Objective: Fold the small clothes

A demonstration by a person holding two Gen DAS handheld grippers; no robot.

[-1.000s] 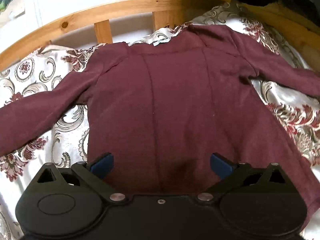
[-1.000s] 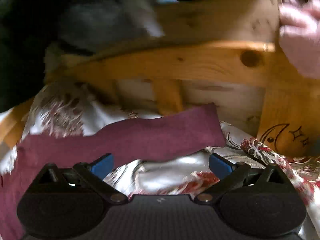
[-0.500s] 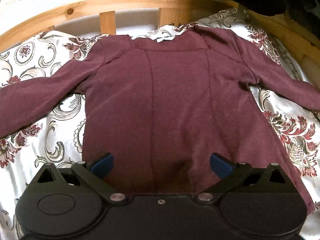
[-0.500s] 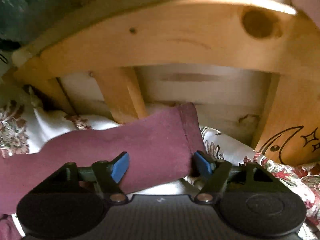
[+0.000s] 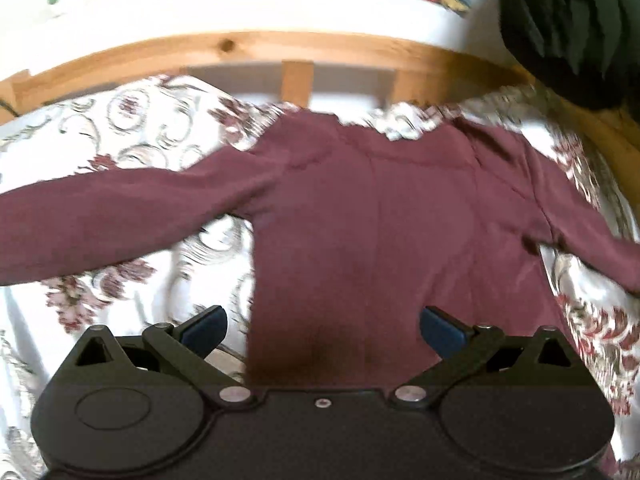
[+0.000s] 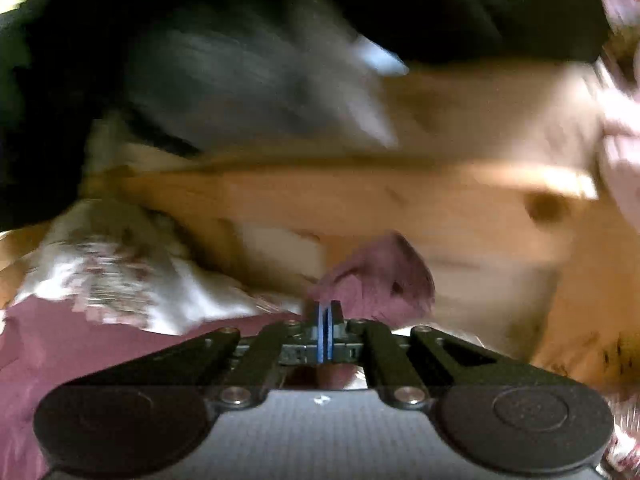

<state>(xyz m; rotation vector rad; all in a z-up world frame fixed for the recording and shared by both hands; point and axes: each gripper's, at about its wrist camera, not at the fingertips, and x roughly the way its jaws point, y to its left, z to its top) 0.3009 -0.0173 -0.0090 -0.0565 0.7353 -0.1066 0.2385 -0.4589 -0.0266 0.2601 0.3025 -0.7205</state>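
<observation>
I see one maroon top (image 5: 384, 216) flat on one floral bedspread (image 5: 132, 132), two sleeves out toward 9 and 3 o'clock, collar at 12 by wooden bed rail (image 5: 248, 46). My left gripper (image 5: 322, 324) over hem at 6 o'clock, jaws wide, nothing between two blue pads. My right gripper (image 6: 324, 330) has just closed, jaws pinched on one sleeve cuff (image 6: 380, 276), which bunches just past tips at 12. View blurred.
</observation>
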